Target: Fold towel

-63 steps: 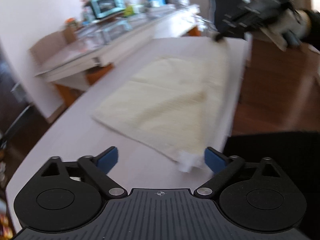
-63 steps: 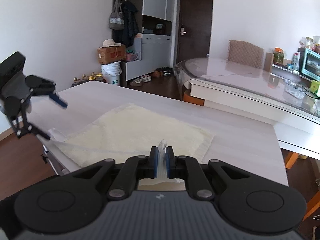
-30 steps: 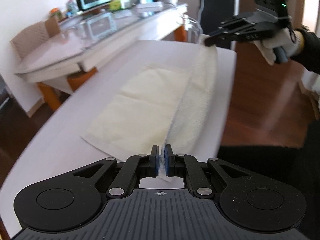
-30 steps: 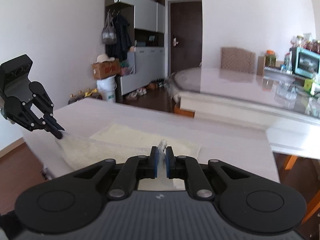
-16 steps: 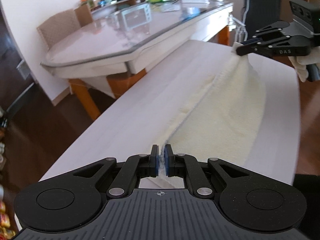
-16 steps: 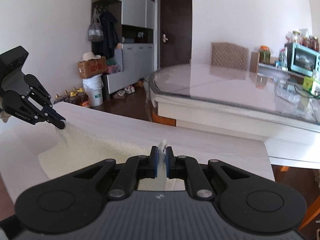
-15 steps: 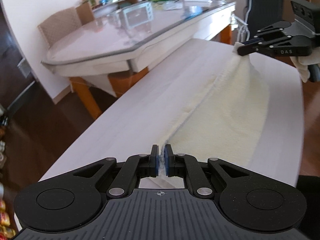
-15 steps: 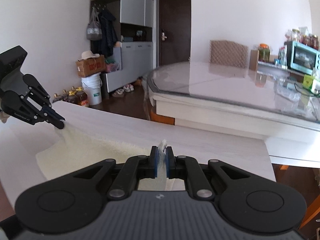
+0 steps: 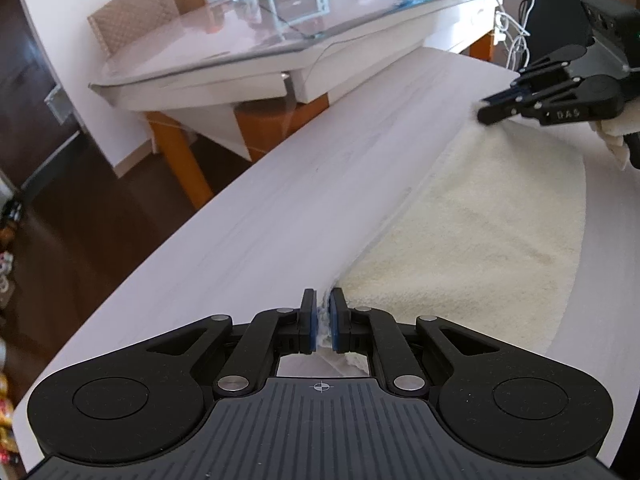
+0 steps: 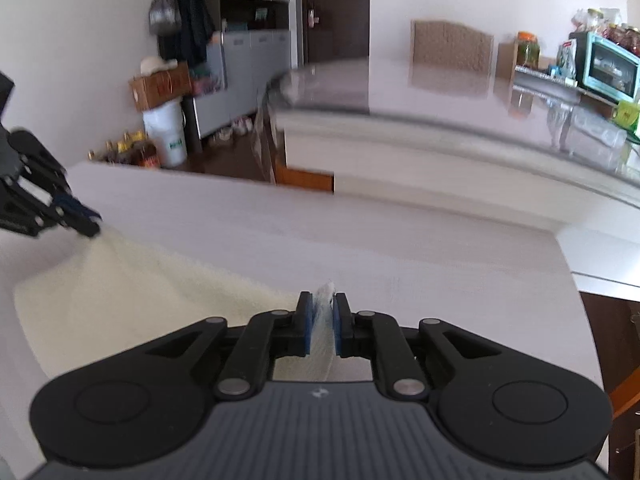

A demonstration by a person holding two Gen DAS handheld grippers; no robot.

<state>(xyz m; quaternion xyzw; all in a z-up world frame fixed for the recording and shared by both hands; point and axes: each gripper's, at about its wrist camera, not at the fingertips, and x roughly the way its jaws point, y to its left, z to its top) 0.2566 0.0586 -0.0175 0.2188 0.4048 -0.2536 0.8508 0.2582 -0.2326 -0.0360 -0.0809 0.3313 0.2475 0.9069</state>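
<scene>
- The towel (image 9: 480,232), cream and fluffy, lies folded over on the pale tabletop (image 9: 280,208), stretched long between the two claws.
- The left claw (image 9: 324,316) pinches one corner of the towel; a sliver of white cloth shows between its blue pads (image 9: 314,324), which stand almost together. Its jaws have just been parting a little, with the cloth between them.
- The right claw (image 10: 323,320) holds the other corner: a tuft of white fabric sticks up between its blue pads (image 10: 306,332), and the gap there looks a little wider. Its jaws have just been opening, with the cloth still between them.
- In the left wrist view the right claw (image 9: 486,110) shows at the far right, tip low over the tabletop, with the towel rising to it in a small peak.
- In the right wrist view the left claw (image 10: 90,226) shows at the left edge, with the towel likewise drawn up to its tip.
- Beyond the tabletop stands a glass-topped table (image 9: 260,36), with a chair (image 9: 136,16) behind it.
- A teal toaster oven (image 10: 608,64) sits at the right of the right wrist view.
</scene>
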